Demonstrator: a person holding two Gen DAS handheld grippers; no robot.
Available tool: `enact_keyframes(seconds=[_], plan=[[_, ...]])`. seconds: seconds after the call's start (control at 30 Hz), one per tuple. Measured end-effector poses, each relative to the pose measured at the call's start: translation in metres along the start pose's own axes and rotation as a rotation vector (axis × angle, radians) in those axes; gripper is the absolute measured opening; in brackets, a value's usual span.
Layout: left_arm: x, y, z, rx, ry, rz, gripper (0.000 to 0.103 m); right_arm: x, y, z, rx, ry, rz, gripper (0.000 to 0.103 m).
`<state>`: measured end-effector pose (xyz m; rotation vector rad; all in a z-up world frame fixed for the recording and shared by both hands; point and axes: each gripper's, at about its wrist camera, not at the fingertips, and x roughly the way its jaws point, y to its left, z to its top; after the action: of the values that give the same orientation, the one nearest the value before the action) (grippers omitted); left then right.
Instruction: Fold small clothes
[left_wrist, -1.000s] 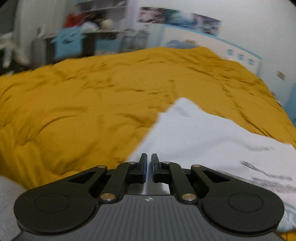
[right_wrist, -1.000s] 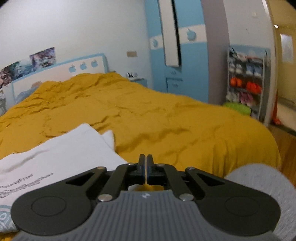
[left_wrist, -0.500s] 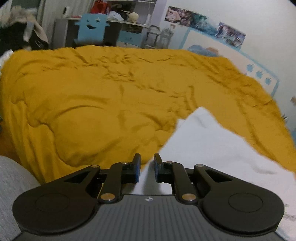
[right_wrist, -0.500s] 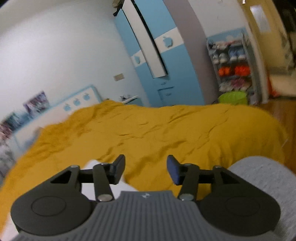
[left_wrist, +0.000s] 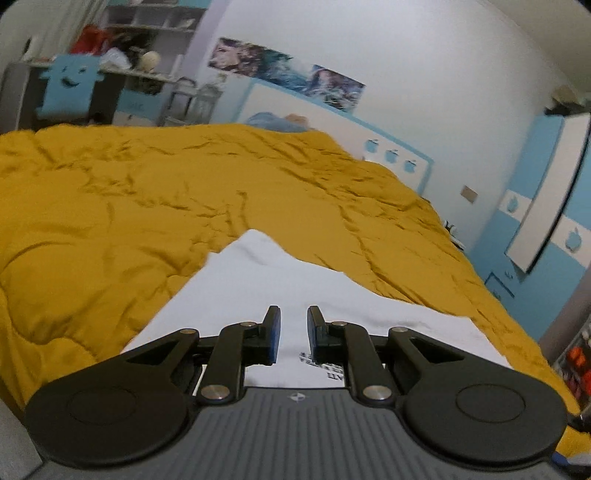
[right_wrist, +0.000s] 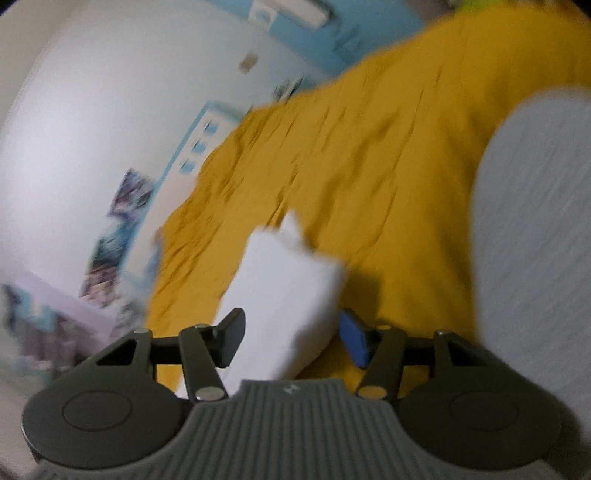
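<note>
A white T-shirt with black print (left_wrist: 280, 284) lies flat on a mustard-yellow bed cover (left_wrist: 147, 192). My left gripper (left_wrist: 293, 334) hovers over the shirt's near part, its jaws a little apart and empty. In the tilted, blurred right wrist view the same white shirt (right_wrist: 284, 291) lies on the yellow cover (right_wrist: 388, 155). My right gripper (right_wrist: 291, 338) is wide open and empty, just above the shirt's near edge.
A blue-and-white headboard (left_wrist: 369, 144) and white wall stand behind the bed. A cluttered desk with shelves (left_wrist: 96, 85) is at the far left, a blue wardrobe (left_wrist: 543, 206) at the right. A grey sleeve (right_wrist: 535, 236) fills the right of the right wrist view.
Both grippers let go of the shirt and opened. The left one swung right over the shirt. The right one rolled sideways and moved fast.
</note>
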<state>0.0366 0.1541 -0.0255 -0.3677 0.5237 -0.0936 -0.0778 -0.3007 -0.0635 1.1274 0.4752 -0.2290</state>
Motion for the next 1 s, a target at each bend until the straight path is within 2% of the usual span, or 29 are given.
enact_keyframes(seconds=[0.17, 0.23, 0.37, 0.47, 0.67, 0.7, 0.77, 0.83, 0.93, 1.0], plan=[[0.005, -0.007, -0.002, 0.017, 0.015, -0.018, 0.016, 0.031, -0.023, -0.002, 0.159, 0.106, 0.018, 0.055], [0.007, -0.008, -0.002, 0.005, 0.033, -0.036, 0.016, 0.037, -0.019, 0.000, 0.133, 0.109, 0.011, 0.055], [0.009, -0.010, -0.005, 0.013, 0.065, -0.045, 0.016, 0.047, -0.017, 0.006, 0.159, 0.103, 0.073, 0.055], [0.010, -0.010, -0.006, 0.020, 0.075, -0.053, 0.017, 0.055, -0.010, 0.011, 0.150, 0.094, 0.058, 0.055], [0.010, -0.009, -0.008, 0.011, 0.099, -0.052, 0.018, 0.067, 0.009, 0.011, 0.035, 0.051, 0.003, 0.054], [0.010, -0.009, -0.008, 0.007, 0.103, -0.055, 0.018, 0.068, 0.010, 0.011, 0.035, 0.044, 0.001, 0.052], [0.011, -0.008, -0.008, 0.000, 0.110, -0.057, 0.018, 0.071, 0.012, 0.012, 0.018, 0.029, -0.025, 0.034], [0.011, -0.007, -0.008, -0.004, 0.116, -0.050, 0.018, 0.073, 0.013, 0.011, -0.014, 0.020, -0.070, 0.024], [0.011, -0.005, -0.008, -0.024, 0.127, -0.046, 0.018, 0.073, 0.020, 0.011, -0.051, 0.017, -0.079, 0.017], [0.012, -0.005, -0.007, -0.027, 0.138, -0.023, 0.018, 0.071, 0.032, 0.011, -0.121, 0.000, -0.077, 0.015]])
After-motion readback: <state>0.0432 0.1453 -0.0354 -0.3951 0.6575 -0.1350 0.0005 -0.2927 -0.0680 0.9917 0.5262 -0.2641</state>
